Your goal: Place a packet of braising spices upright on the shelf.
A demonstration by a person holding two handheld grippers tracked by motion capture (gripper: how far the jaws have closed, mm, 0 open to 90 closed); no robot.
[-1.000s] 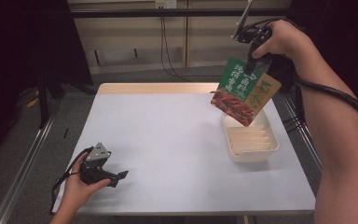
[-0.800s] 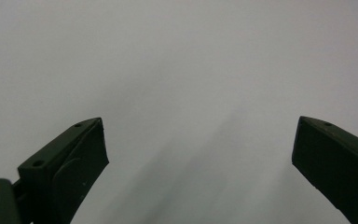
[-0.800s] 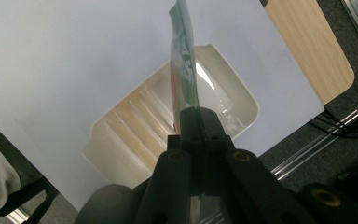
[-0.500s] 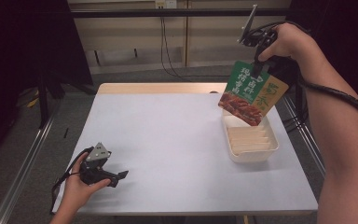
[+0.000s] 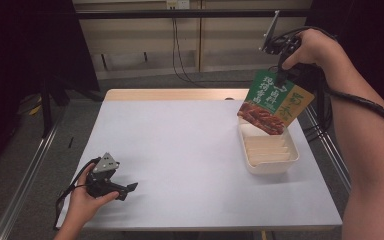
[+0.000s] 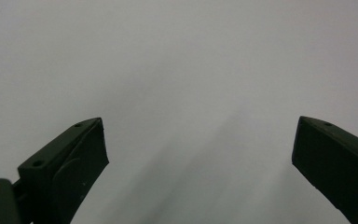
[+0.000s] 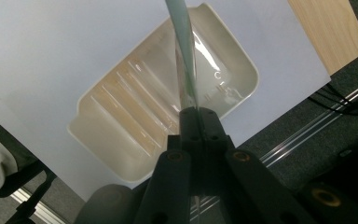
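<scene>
Right gripper (image 5: pixel 281 75) pinches a green snack packet (image 5: pixel 275 104) above the cream tray (image 5: pixel 271 165); left gripper (image 6: pixel 200 154) rests spread on the surface (image 5: pixel 180 145).

Glossy printed plastic pouch (image 5: pixel 275 104), smooth cream plastic tray (image 5: pixel 270 152) with a slight sheen, matt pale smooth tabletop (image 5: pixel 190 150) with a bare wood far edge, matt black plastic jaws on each hand-held gripper (image 7: pixel 196 114)

White table (image 5: pixel 190 150); grey floor (image 5: pixel 25 150)
</scene>
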